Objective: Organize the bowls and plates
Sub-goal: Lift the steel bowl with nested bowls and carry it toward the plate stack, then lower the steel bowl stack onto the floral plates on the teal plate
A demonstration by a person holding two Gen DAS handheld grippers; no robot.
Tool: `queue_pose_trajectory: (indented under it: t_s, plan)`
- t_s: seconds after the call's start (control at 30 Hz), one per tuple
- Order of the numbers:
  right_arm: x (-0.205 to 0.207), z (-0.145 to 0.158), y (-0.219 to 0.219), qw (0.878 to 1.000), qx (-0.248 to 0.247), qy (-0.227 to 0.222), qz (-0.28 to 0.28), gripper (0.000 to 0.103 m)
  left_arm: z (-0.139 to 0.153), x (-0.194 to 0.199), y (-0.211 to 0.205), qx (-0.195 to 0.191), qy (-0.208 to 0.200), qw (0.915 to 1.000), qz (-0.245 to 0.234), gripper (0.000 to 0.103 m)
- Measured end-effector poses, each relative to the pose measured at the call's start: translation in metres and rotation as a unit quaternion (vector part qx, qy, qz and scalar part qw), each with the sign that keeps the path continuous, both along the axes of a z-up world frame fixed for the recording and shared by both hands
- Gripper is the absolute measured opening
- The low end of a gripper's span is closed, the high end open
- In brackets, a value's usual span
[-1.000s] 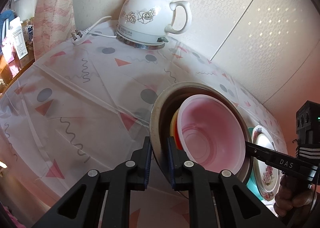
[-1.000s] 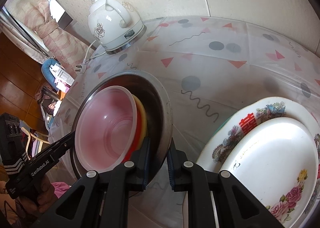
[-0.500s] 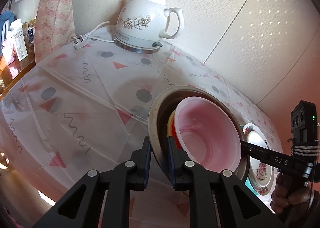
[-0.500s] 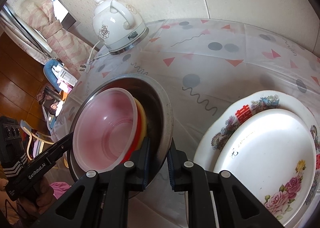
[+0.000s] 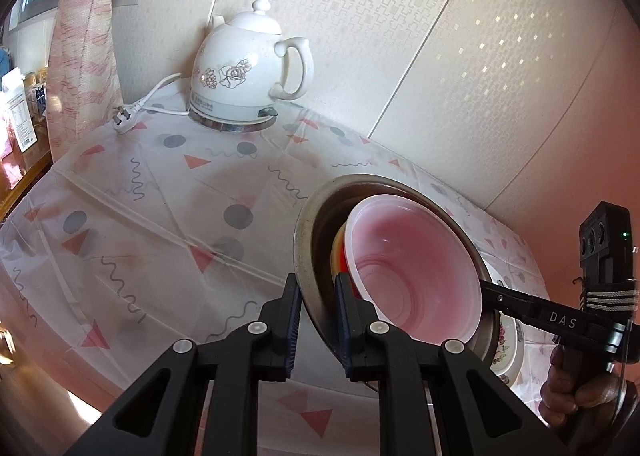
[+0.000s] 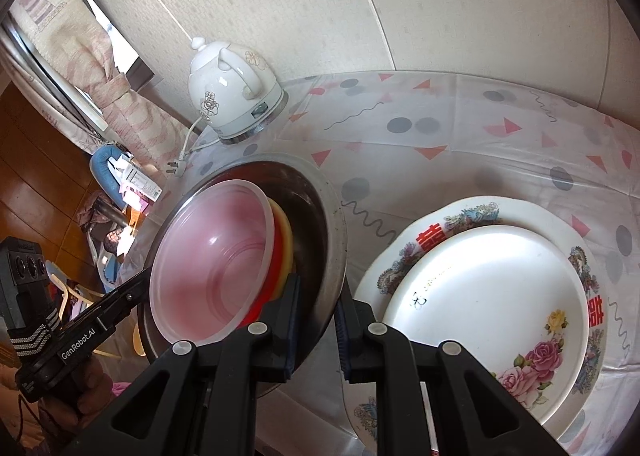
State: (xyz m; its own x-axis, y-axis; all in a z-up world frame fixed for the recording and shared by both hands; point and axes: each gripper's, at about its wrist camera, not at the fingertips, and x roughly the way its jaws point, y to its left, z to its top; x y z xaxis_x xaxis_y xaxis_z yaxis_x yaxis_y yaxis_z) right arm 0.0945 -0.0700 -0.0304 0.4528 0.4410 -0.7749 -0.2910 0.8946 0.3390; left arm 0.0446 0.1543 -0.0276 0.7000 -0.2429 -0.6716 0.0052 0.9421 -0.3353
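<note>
My left gripper (image 5: 316, 312) and right gripper (image 6: 316, 312) each pinch the steel basin (image 6: 324, 216) rim; I should keep both level so the pink bowl (image 6: 212, 256) stays nested.

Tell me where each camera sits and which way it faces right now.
Left wrist: on the left gripper, looking down across the metal bowl toward the kettle; the right gripper and a hand show.
Right wrist: on the right gripper, looking over the bowl rim and stacked plates; the left gripper shows.
Shared: metal bowl, pink bowl, kettle, plates.
</note>
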Motion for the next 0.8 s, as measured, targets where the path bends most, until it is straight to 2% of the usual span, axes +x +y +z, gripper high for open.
queue_pose_trajectory:
  t_s: [0.33,0.8]
  plan:
    - [-0.018,0.020,-0.058,0.998,0.002,-0.023,-0.059,0.017,0.020,0.011,-0.060,0.010,-0.019,0.9975,-0.067,0.016]
    - [-0.038,0.013,-0.124,0.991,-0.005,-0.013,-0.134,0.017,0.010,0.025,-0.128,0.018,0.002,0.9900,-0.140,0.016]
